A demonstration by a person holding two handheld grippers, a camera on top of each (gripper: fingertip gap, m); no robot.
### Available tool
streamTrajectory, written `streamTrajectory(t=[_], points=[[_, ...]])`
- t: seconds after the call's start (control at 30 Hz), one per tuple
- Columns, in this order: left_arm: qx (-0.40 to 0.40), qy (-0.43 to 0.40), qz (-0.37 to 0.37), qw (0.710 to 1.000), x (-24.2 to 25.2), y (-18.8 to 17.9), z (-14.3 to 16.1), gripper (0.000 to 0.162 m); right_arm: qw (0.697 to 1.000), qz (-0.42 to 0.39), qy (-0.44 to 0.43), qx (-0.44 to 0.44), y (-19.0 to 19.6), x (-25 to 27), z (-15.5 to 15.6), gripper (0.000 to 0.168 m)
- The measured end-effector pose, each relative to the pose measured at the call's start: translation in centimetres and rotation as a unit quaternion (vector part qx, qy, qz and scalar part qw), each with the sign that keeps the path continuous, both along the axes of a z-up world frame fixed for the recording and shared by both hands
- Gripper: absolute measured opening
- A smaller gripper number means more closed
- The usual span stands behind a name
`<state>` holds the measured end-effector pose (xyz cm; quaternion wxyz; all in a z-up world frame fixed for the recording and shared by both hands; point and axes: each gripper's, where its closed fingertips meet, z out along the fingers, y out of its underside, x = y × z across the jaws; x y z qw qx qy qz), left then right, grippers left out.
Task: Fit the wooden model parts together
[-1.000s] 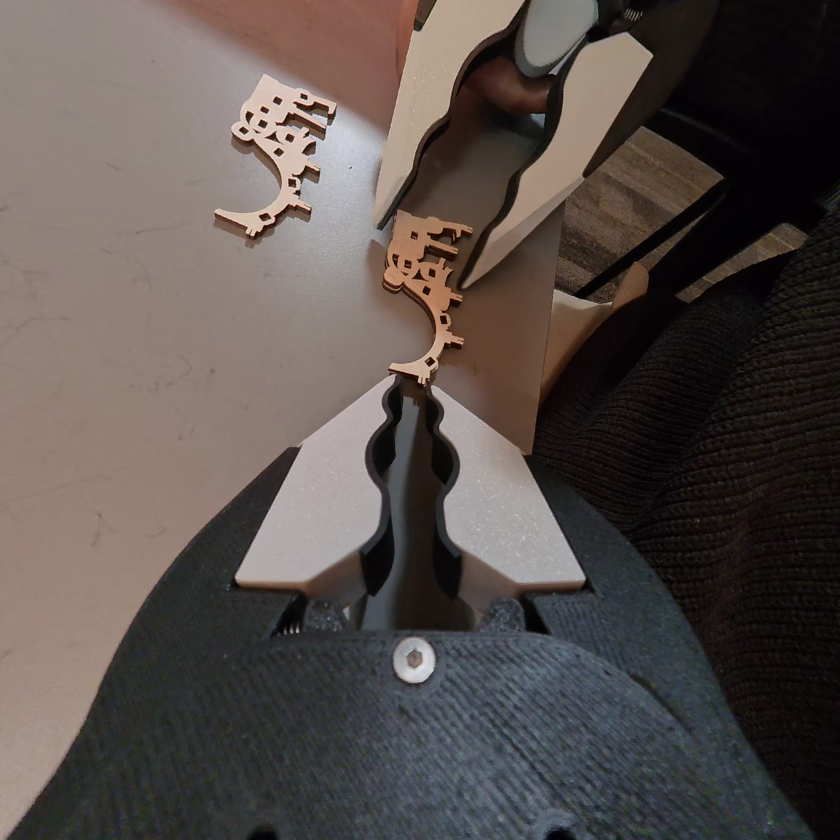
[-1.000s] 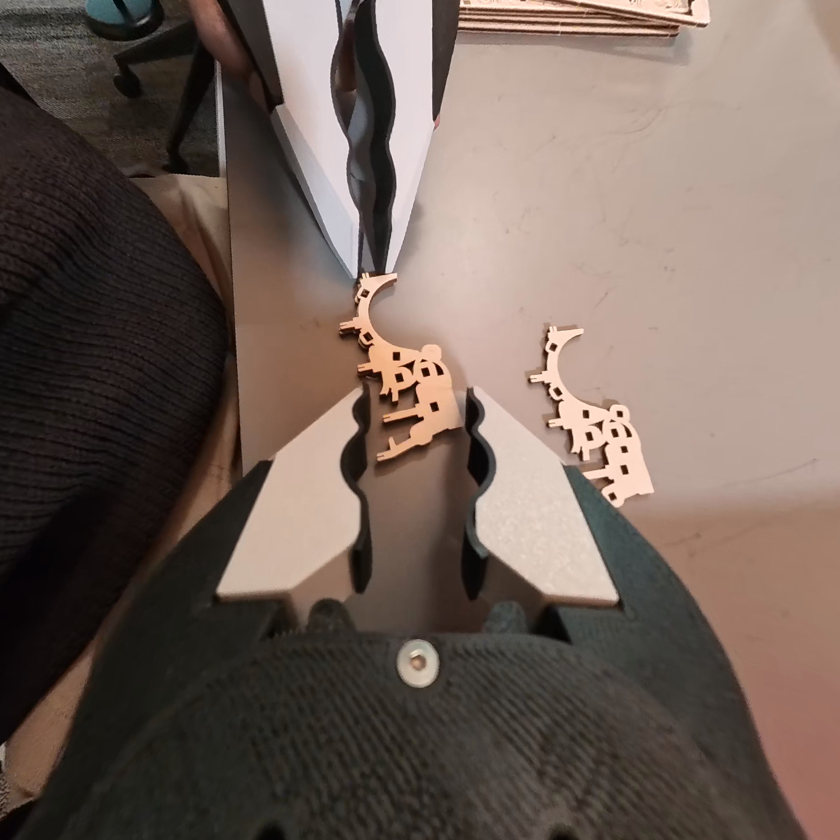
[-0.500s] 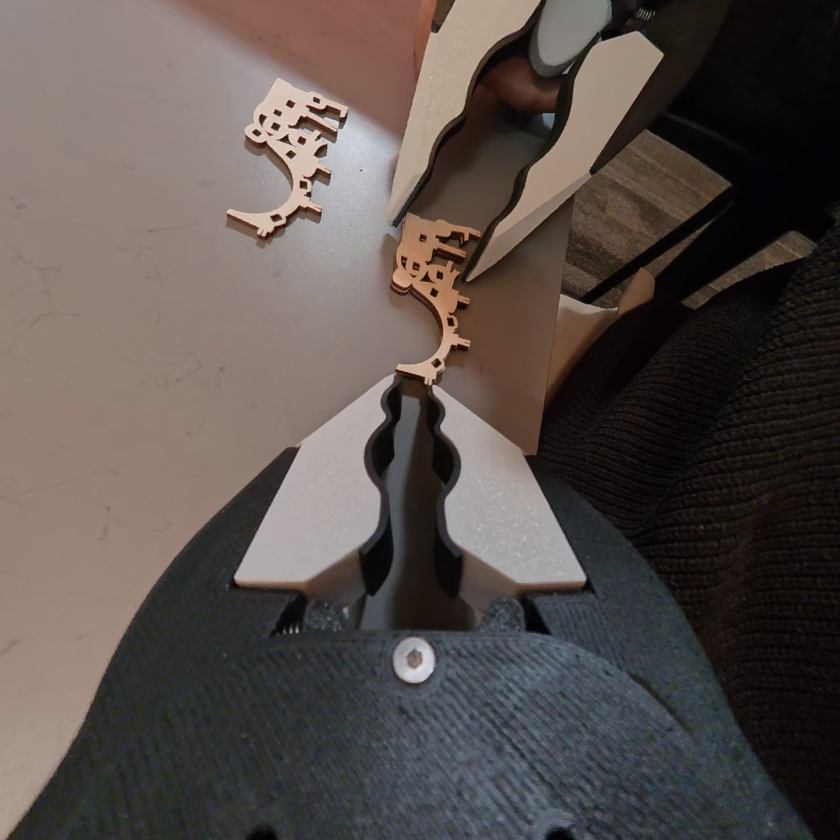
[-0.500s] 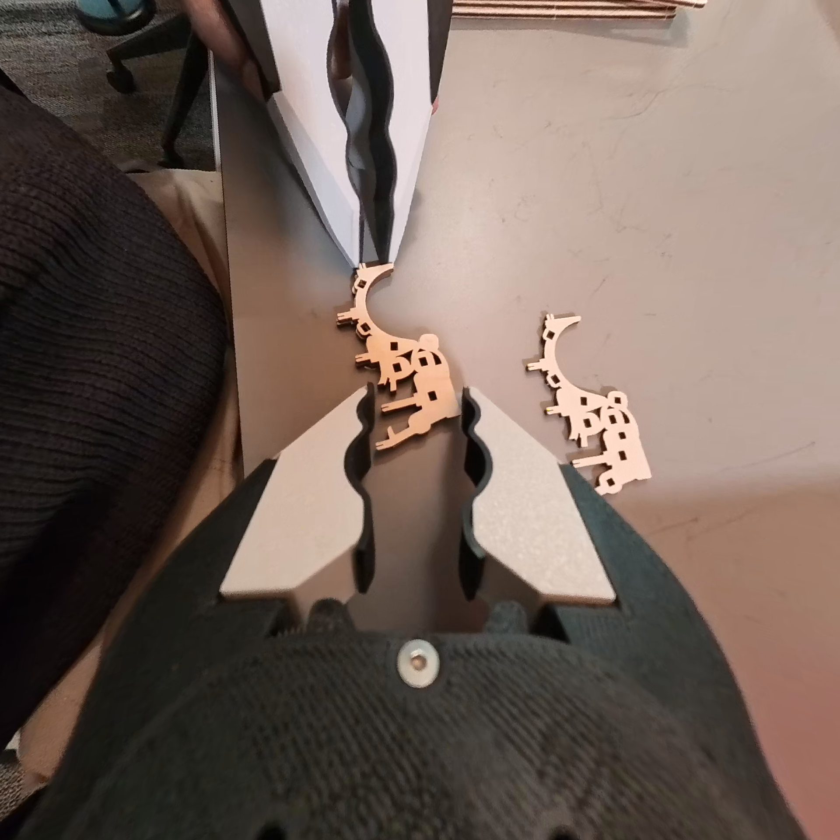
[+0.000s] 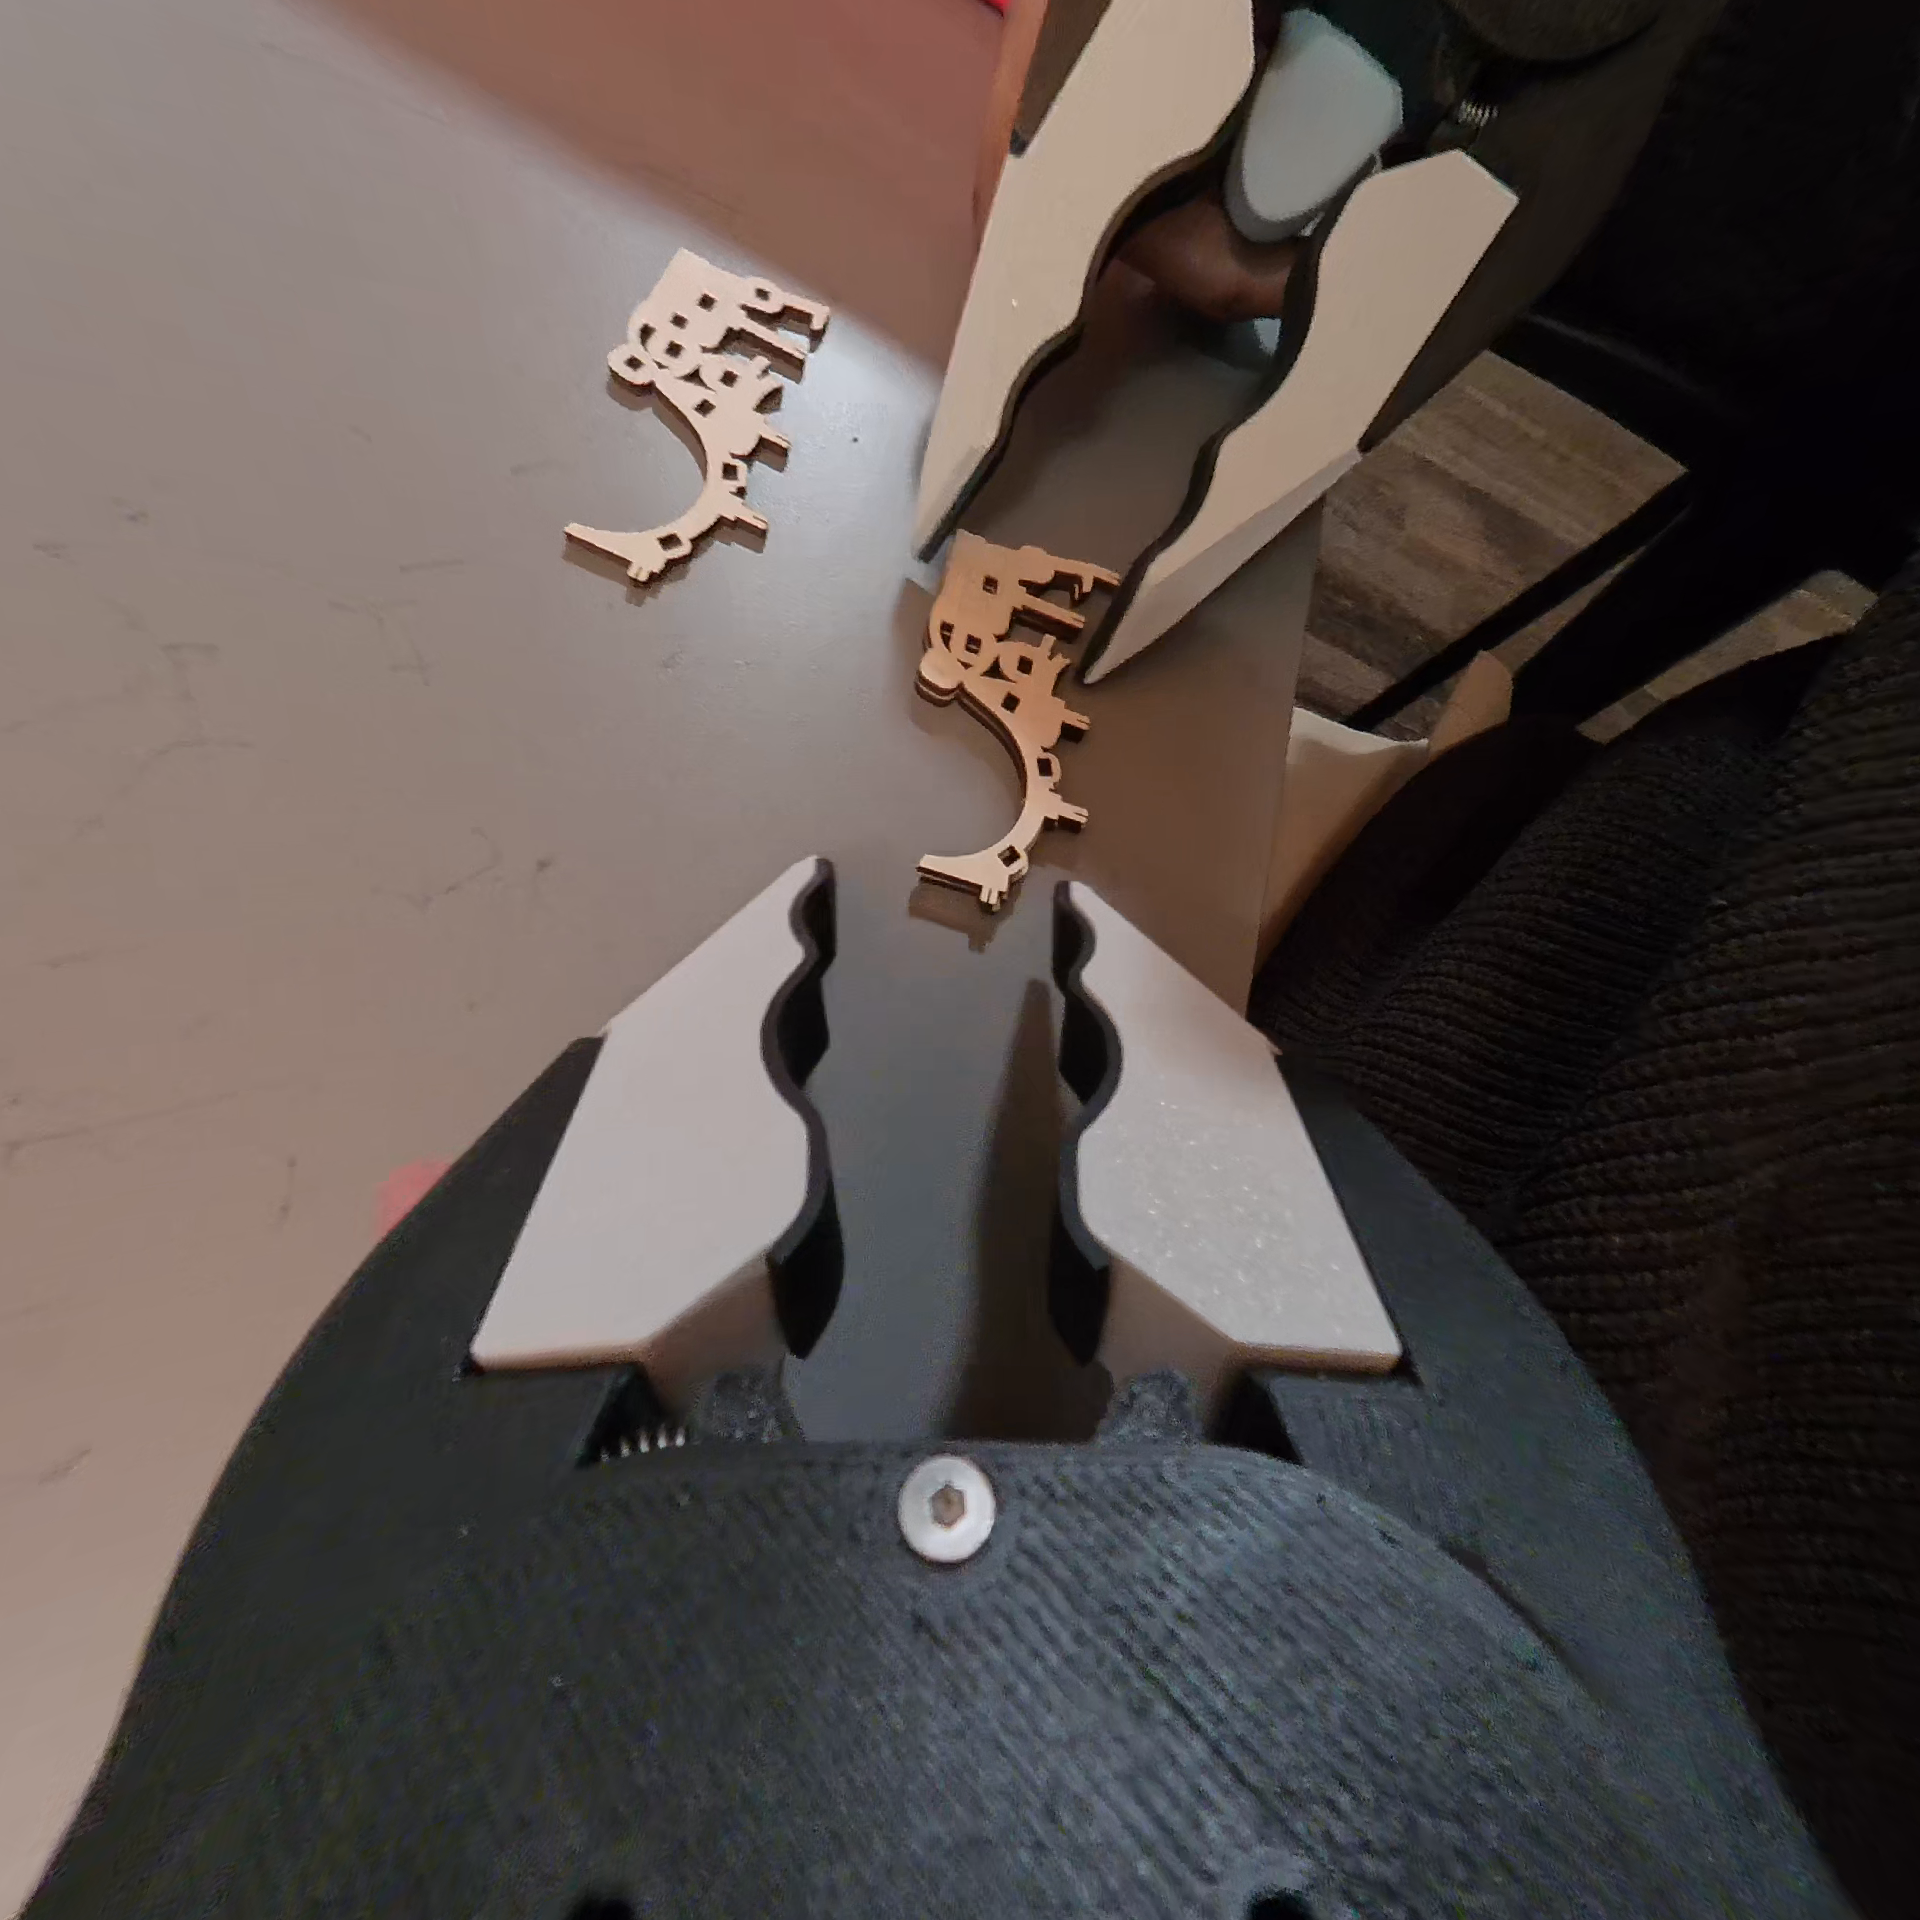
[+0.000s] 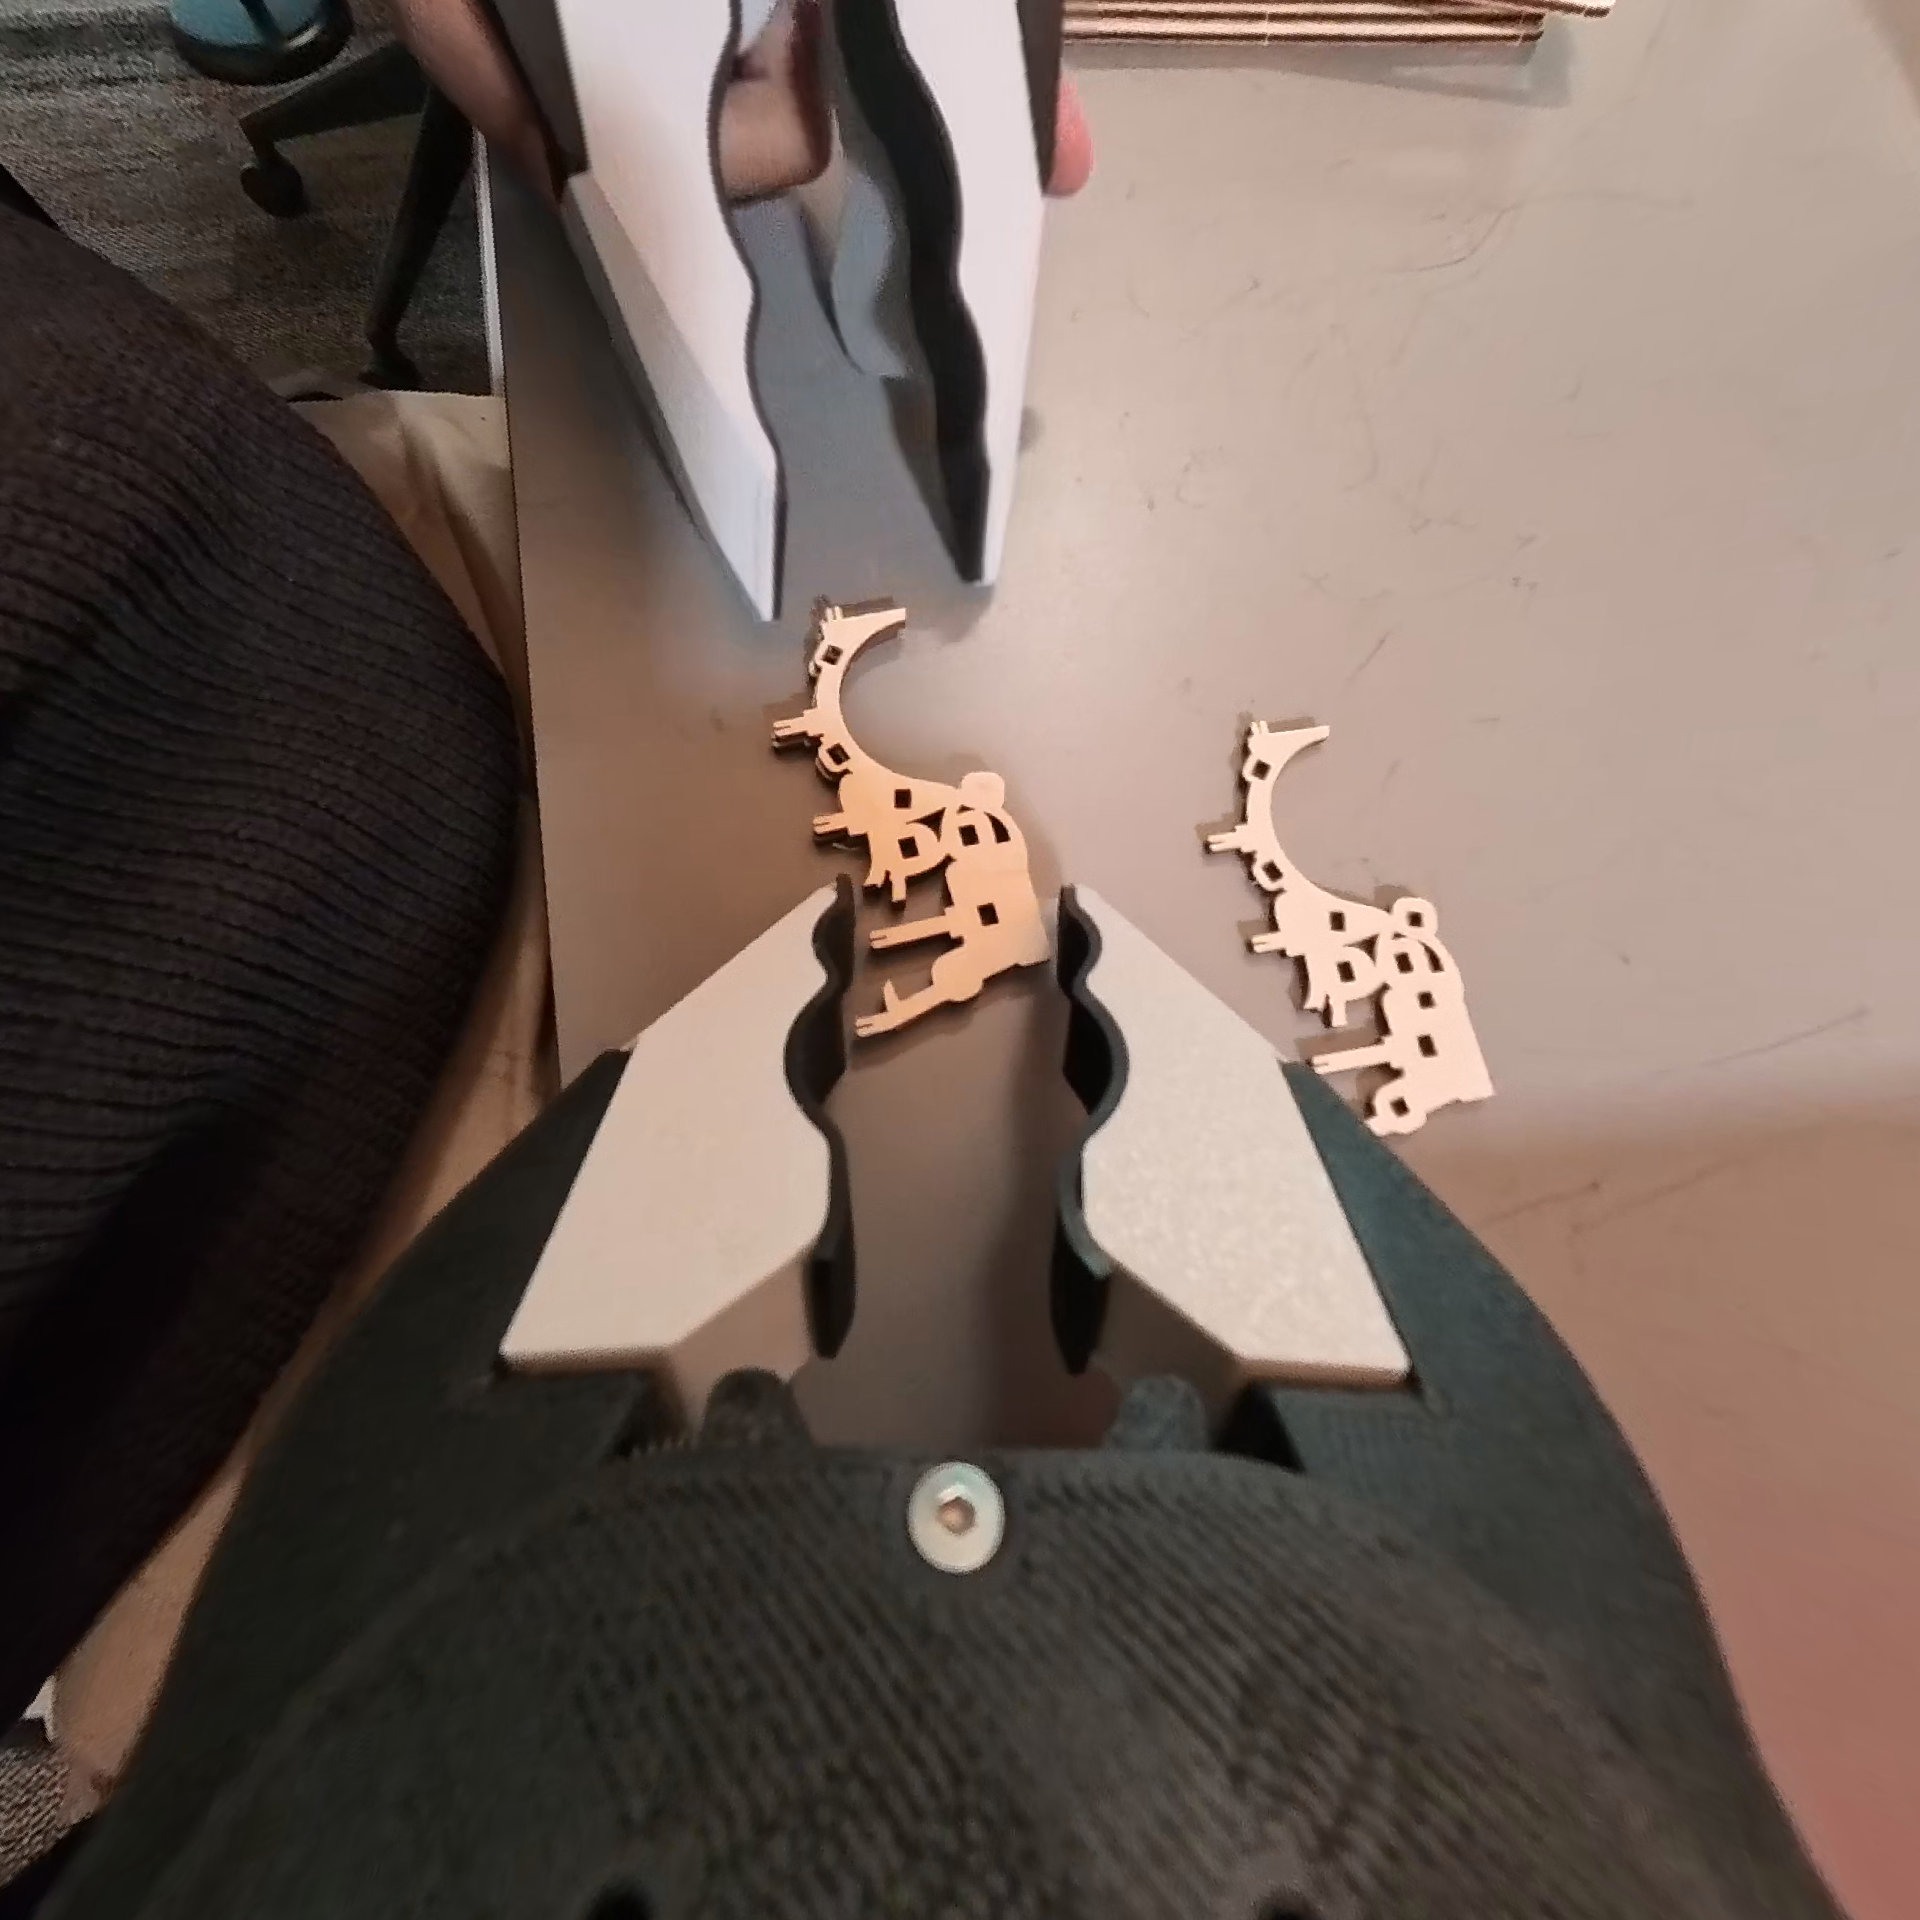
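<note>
Two flat, curved wooden model parts with square cut-outs lie on the grey table (image 5: 260, 727). The near part (image 5: 1003, 717), which looks like two layers stacked, lies by the table edge between both grippers. My left gripper (image 5: 940, 883) is open, its tips just short of the part's thin curved end. My right gripper (image 6: 956, 894) is open, its tips on either side of the part's wide end (image 6: 925, 842), not closed on it. Each gripper shows in the other's view: the right (image 5: 1013, 613), the left (image 6: 878, 597). The second part (image 5: 707, 416) (image 6: 1351, 956) lies apart, farther in on the table.
The table edge (image 6: 520, 727) runs close beside the near part. A person's dark knitted sleeve (image 6: 208, 831) is just past it. A stack of thin wooden sheets (image 6: 1299, 21) lies at the table's far side. A chair base (image 6: 291, 125) stands on the carpet. There is about 6 centimeters between the tips of the two grippers.
My left gripper was shut at the thin end of the near part and has opened. The right gripper stays open around the wide end.
</note>
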<state>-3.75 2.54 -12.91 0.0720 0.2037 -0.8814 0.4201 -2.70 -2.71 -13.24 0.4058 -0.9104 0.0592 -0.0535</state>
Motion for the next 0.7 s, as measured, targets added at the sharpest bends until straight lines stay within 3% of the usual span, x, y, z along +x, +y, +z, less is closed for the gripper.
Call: streamTrajectory(t=[0.37, 0.7], points=[[0.027, -0.050, -0.006, 0.998, -0.03, -0.44, -0.34, 0.042, 1.000, 0.000, 0.002, 0.004, 0.26, -0.06, -0.02, 0.037], [0.050, -0.100, -0.037, 0.993, -0.71, -0.81, -0.63, 0.028, 1.000, -0.002, 0.007, 0.007, 0.31, -0.07, -0.05, 0.036]])
